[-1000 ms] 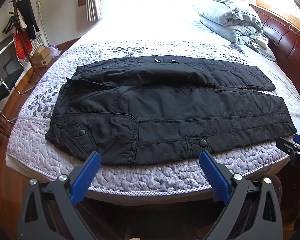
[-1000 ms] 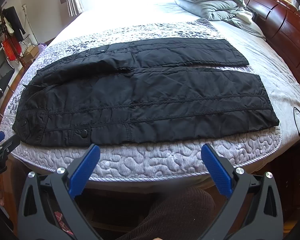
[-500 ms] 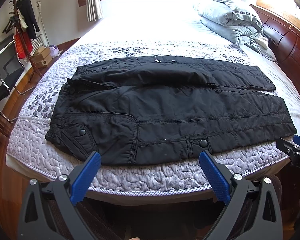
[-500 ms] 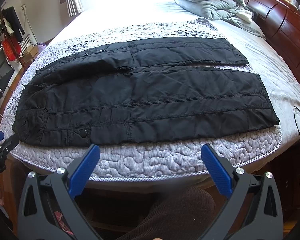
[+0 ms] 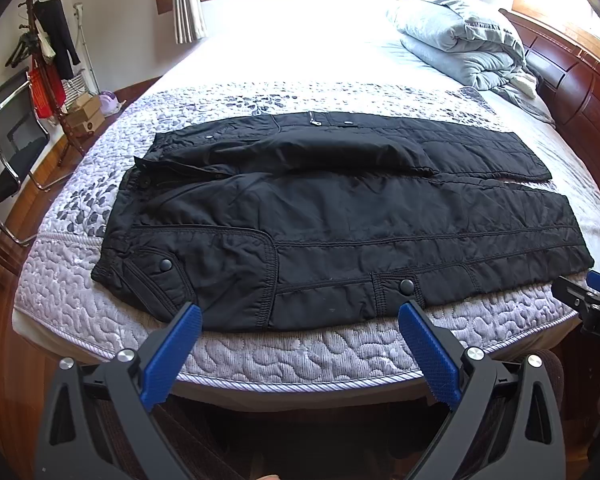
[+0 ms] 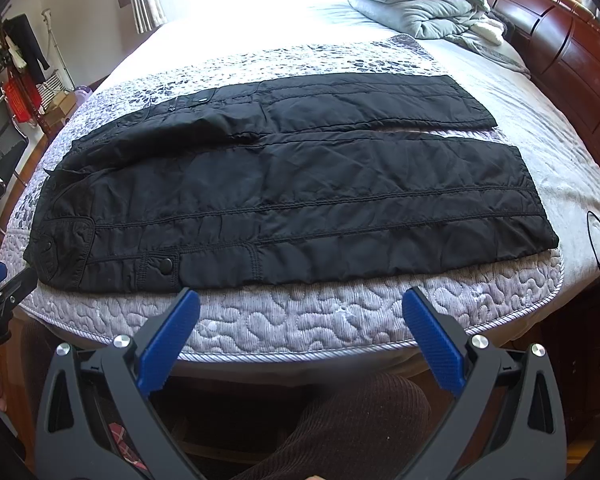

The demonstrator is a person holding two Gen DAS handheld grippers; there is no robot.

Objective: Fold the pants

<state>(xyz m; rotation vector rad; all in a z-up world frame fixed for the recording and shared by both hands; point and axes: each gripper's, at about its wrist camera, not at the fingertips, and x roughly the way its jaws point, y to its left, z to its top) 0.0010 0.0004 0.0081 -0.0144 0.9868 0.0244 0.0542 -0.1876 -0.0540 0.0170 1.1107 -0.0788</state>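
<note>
Black quilted pants (image 5: 340, 220) (image 6: 284, 184) lie flat across the near part of the bed, waistband to the left, both legs running right, the far leg's top rumpled. My left gripper (image 5: 300, 312) hovers open over the bed's front edge, just short of the near leg's seam, nothing between its blue pads. My right gripper (image 6: 300, 300) is open too, above the quilted border in front of the near leg. Each gripper's tip shows at the side edge of the other's view.
The pants rest on a grey patterned quilt (image 5: 300, 352) over a white sheet. A folded grey duvet (image 5: 460, 40) lies at the far right by a dark wooden headboard (image 5: 580, 92). A chair (image 5: 8, 152) and coat rack (image 5: 48, 60) stand left. A person's knee (image 6: 340, 432) is below the right gripper.
</note>
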